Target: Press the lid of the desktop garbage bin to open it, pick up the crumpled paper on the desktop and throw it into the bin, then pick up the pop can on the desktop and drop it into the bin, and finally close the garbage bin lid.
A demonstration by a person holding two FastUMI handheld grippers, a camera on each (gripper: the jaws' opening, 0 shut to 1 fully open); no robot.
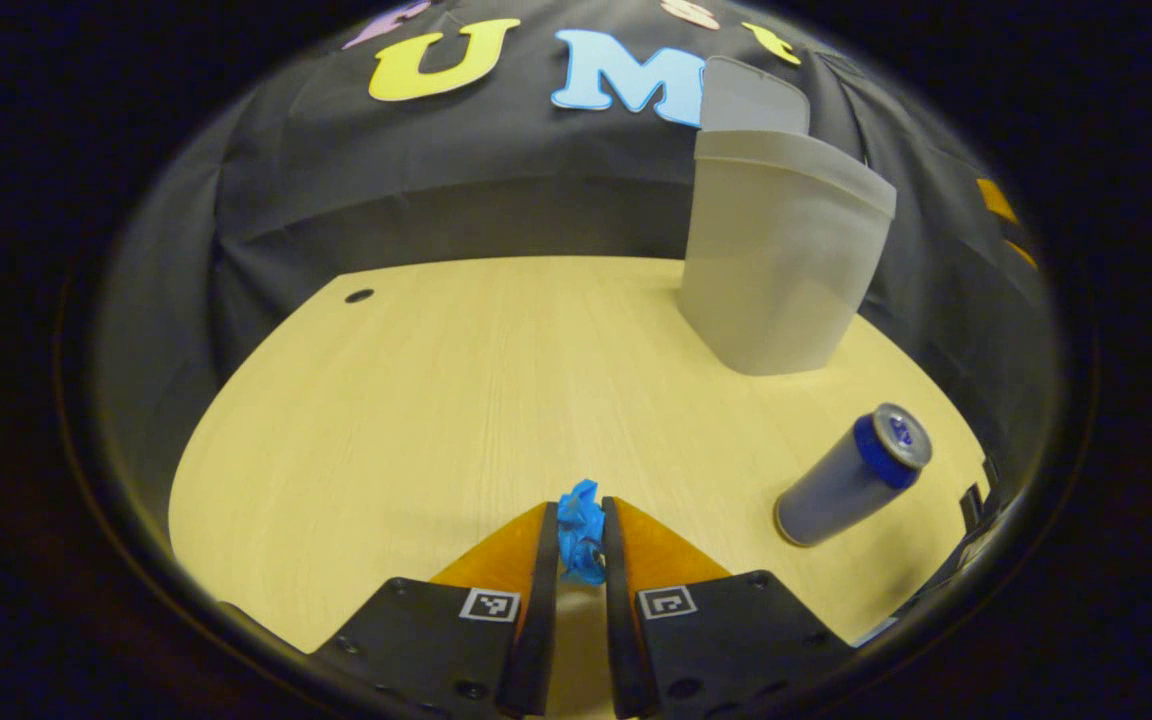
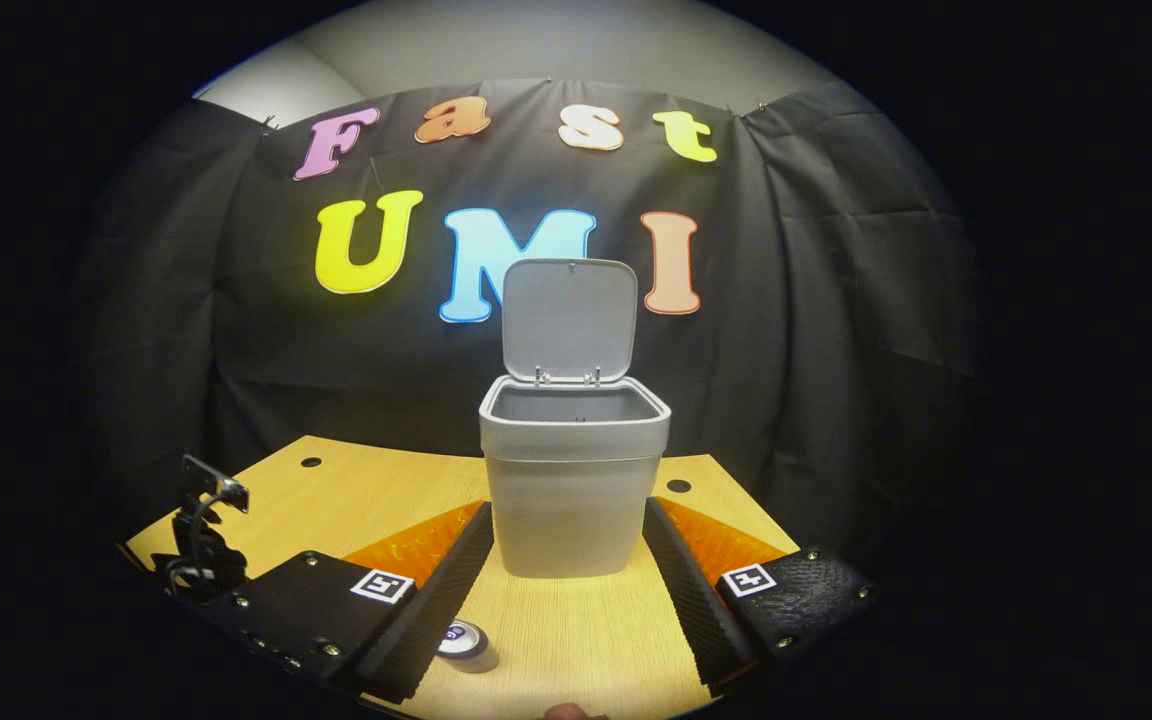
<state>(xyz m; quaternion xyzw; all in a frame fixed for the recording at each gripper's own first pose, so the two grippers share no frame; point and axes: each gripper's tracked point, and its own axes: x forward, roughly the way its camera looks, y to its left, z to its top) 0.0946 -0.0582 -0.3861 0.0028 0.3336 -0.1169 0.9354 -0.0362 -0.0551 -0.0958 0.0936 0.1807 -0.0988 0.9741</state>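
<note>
in the left gripper view, the left gripper (image 1: 581,540) is seen pinching a crumpled blue paper ball (image 1: 581,528) between its two fingers, just above the pale wooden desktop (image 1: 416,420). the grey plastic desktop bin (image 1: 781,265) stands well apart, ahead and to the right, with its hinged grey lid (image 1: 751,95) raised. a blue-topped silver pop can (image 1: 851,475) is seen near the desktop's right edge, between gripper and bin. open wood is offered along the path to the bin, though the can must be passed.

in the right gripper view, the right gripper (image 2: 566,590) is held spread wide and holds nothing, with the bin (image 2: 573,480) straight ahead and its mouth open. the can's top (image 2: 461,637) shows by the left finger. the lid is judged opened and the paper grasped; dropping it, binning the can and closing remain.
</note>
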